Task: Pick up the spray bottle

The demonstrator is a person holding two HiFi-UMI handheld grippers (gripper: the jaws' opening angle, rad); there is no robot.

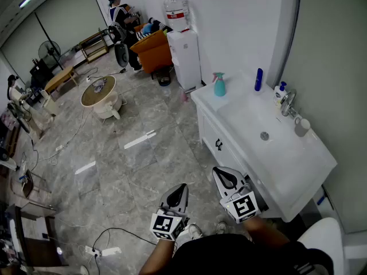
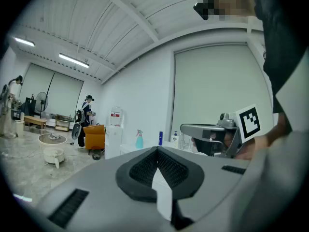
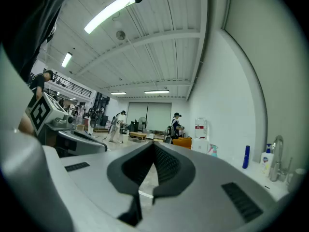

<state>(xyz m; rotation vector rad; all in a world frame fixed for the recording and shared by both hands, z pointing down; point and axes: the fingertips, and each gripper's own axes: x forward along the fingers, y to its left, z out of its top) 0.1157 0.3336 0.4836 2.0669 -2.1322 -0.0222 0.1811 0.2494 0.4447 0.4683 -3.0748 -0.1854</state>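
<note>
The spray bottle, teal with a pink trigger, stands upright on the far left corner of the white vanity top. It shows small and far off in the left gripper view and in the right gripper view. My left gripper hangs over the floor, well short of the vanity, jaws shut and empty. My right gripper is beside the vanity's near front, also shut and empty. Both point roughly level toward the far end of the room.
A blue bottle, a soap bottle, a faucet and a cup line the wall side of the sink. A water dispenser and an orange chair stand beyond the vanity. A cable lies on the floor; a toilet sits at bottom right.
</note>
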